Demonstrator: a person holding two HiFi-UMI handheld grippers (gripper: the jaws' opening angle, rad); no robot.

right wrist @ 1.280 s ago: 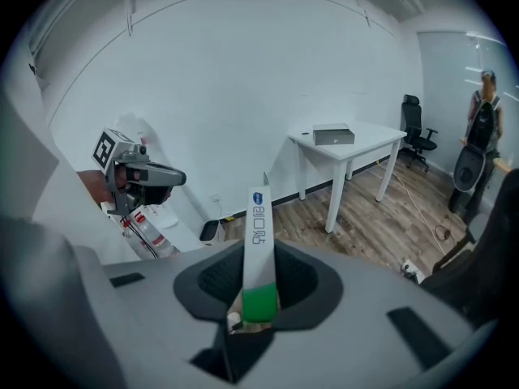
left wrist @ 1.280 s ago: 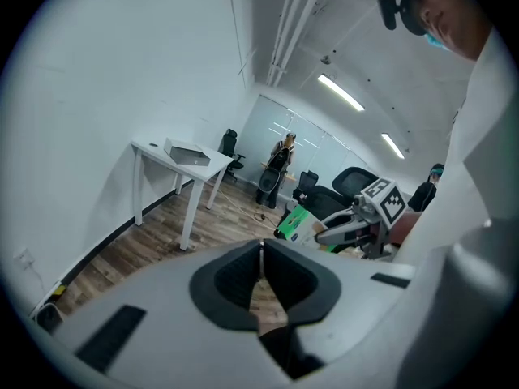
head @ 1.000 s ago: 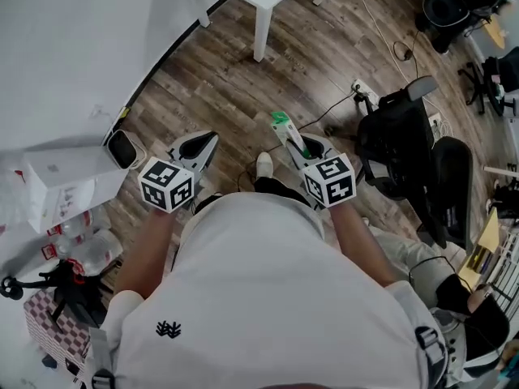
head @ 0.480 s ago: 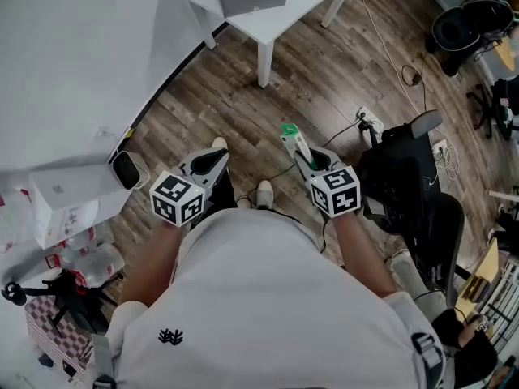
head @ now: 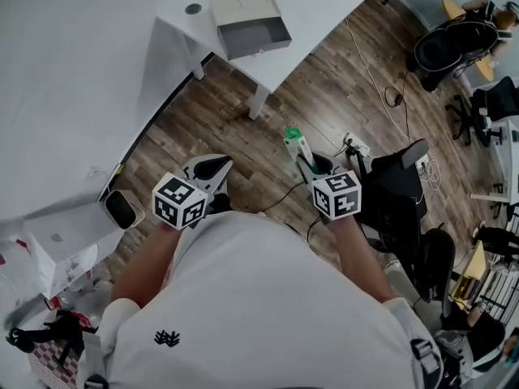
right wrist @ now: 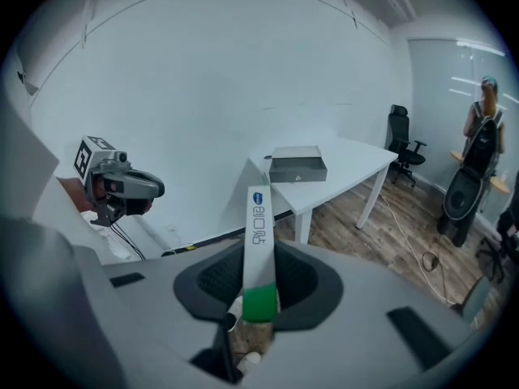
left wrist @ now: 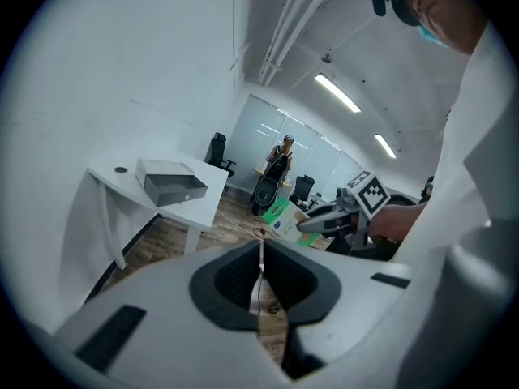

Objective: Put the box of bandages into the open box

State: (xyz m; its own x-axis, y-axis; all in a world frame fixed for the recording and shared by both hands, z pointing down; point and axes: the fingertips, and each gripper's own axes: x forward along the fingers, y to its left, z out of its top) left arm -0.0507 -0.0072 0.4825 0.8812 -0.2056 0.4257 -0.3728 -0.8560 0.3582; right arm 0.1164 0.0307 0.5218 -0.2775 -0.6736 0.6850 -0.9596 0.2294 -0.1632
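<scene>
Hiding bandage box [head: 293,143] end: right claw [head: 305,162]

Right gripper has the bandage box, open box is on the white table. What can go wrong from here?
1. The right gripper clamps the box of bandages by its green end only; the long free end may pivot or slip in transit.
2. The open box sits near the table edge; a nudge might push it off.
3. A cable lies on the floor by the table: trip risk.
</scene>
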